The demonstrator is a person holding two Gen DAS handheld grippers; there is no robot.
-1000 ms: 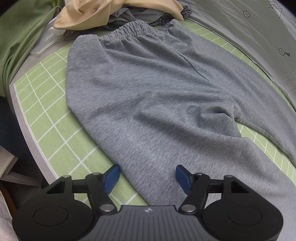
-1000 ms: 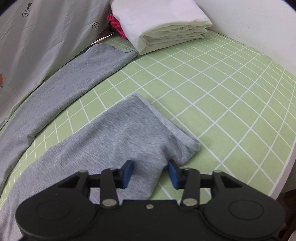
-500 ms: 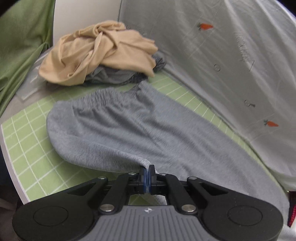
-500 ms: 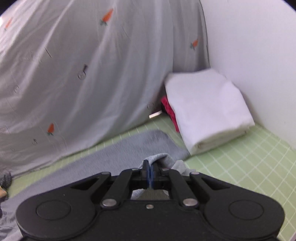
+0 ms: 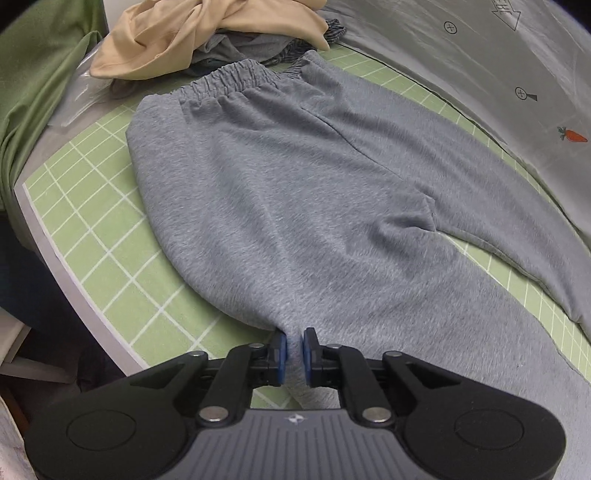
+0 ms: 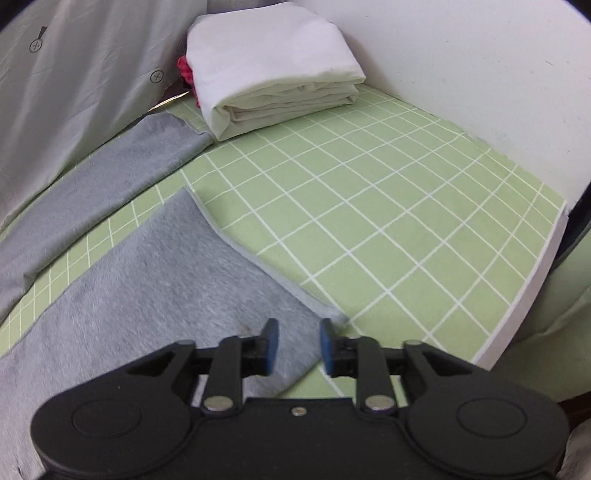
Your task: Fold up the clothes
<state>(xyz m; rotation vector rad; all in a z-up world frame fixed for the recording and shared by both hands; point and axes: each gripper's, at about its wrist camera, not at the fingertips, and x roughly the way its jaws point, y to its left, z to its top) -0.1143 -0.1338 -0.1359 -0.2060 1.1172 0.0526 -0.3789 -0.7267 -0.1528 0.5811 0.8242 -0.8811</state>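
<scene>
Left wrist view, bottom centre: the left gripper [image 5: 293,350] has its jaws a narrow way apart and opening, with a raised pinch of the grey trousers [image 5: 295,192] standing between the blue pads [image 5: 281,352]. The cloth looks caught at the near side seam; whether the pads press it at this instant cannot be told for certain, though they appear to touch it.

Right wrist view, bottom centre: the right gripper [image 6: 295,347] has its jaws spread and opening. Nothing is clamped; the near trouser leg [image 6: 177,273] lies flat under and behind the pads, its hem corner just right of them.

Judgement on the step: this appears to be a release after laying the near leg straight. To do it well, both grippers should part fully before lifting, so no fabric drags and spoils the flat lay. The next fold would call for matched grips at seam and hem.

Materials: the trousers are soft, heathered knit, limp and prone to creasing, with a gathered elastic waistband [image 5: 236,79] at upper centre. They lie on a green gridded mat [image 6: 369,206] covering the surface, firm and smooth. Farther off, a crumpled tan garment [image 5: 199,33] tops a loose pile at upper left; a folded white sheet [image 6: 269,70] sits squared at upper centre of the right view.
</scene>
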